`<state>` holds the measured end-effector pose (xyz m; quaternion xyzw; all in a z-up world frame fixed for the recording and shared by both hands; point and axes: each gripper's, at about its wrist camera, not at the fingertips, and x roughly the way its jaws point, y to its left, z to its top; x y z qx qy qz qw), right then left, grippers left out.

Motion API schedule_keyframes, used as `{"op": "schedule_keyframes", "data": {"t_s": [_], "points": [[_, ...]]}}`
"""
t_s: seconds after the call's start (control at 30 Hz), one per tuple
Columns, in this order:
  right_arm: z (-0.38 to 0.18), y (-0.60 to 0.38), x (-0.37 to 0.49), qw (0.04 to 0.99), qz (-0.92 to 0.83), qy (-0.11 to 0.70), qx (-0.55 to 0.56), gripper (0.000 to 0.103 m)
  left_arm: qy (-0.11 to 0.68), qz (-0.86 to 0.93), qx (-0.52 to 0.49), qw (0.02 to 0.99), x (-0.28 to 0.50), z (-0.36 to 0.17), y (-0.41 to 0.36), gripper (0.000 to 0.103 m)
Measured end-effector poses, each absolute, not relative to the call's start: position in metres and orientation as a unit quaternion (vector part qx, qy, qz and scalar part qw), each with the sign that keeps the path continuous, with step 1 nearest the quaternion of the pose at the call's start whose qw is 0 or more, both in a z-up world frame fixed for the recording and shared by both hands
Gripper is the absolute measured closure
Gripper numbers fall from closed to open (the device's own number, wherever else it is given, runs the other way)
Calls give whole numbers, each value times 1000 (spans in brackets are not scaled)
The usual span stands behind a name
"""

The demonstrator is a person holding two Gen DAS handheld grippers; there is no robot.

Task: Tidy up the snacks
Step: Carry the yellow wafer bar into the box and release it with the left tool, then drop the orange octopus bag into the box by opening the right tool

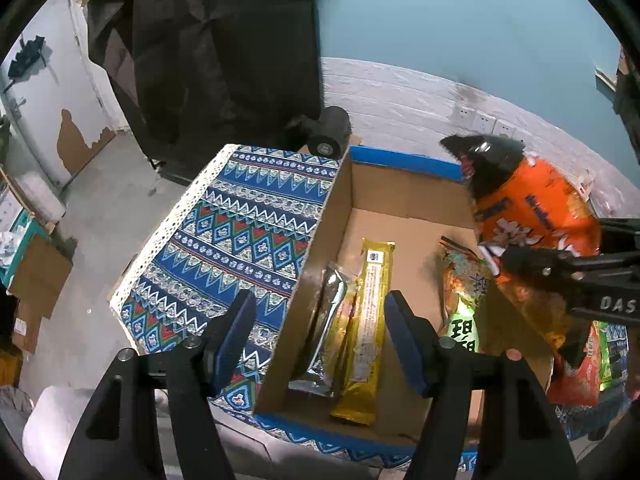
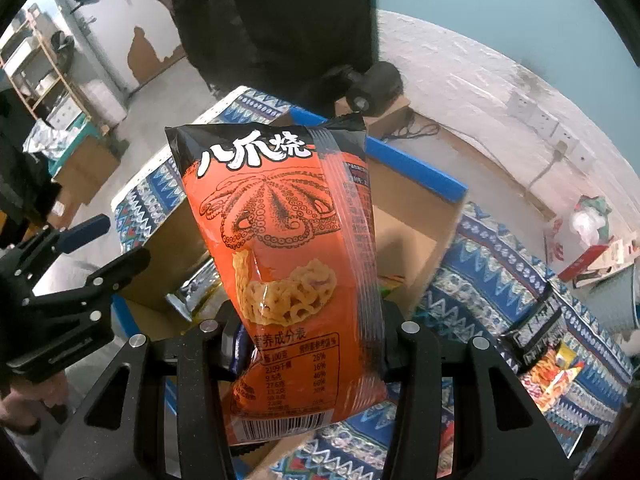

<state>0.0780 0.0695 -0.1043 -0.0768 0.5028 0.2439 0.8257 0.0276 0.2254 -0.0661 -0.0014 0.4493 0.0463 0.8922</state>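
My right gripper (image 2: 308,344) was clenched on the orange plastic snack bag with a black top band and an octopus drawing (image 2: 288,248), its two black fingers pressing the lower part of the pack from either side. The bag stood upright ahead of the fingers, held in the air above the open brown cardboard box with blue-edged flaps (image 2: 416,236); from my left wrist camera the same bag (image 1: 532,208) hung over the box's right-hand side, with the right gripper (image 1: 560,272) reaching in from the right edge of that view.

My left gripper (image 1: 320,340) was released, its blue-padded fingers (image 1: 232,332) spread wide with nothing between them. It hovered at the near edge of the box (image 1: 332,200). Directly ahead of its fingers, on the box floor, lay a long gold-wrapped snack bar (image 1: 366,328), and touching its left side a silver foil packet (image 1: 324,320) leaned toward the box's left wall. To the right of the fingers a clear packet with green Chinese lettering (image 1: 462,312) lay in the box beneath the orange bag.

The box sat on a blue patterned tablecloth with a white lace border (image 1: 240,232), which spread to the left of my left gripper. To the right of my right gripper, a yellow and red snack packet (image 2: 556,376) rested on that cloth (image 2: 492,272) outside the box.
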Motion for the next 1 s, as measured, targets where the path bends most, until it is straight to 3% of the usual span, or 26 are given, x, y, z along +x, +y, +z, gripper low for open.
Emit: {"op": "schedule_keyframes", "data": {"t_s": [0.4,0.53,1.0], "points": [[-118,88,84,816,252,514,-81,55,445,50,-15,894,21,-60,235,31],[-115,90,83,816,256,514,-66,40,442,41,-19,896,19,-58,232,30],[-89,54,65,837,231,489,-88,30,444,15,10,896,18,-54,199,29]]}}
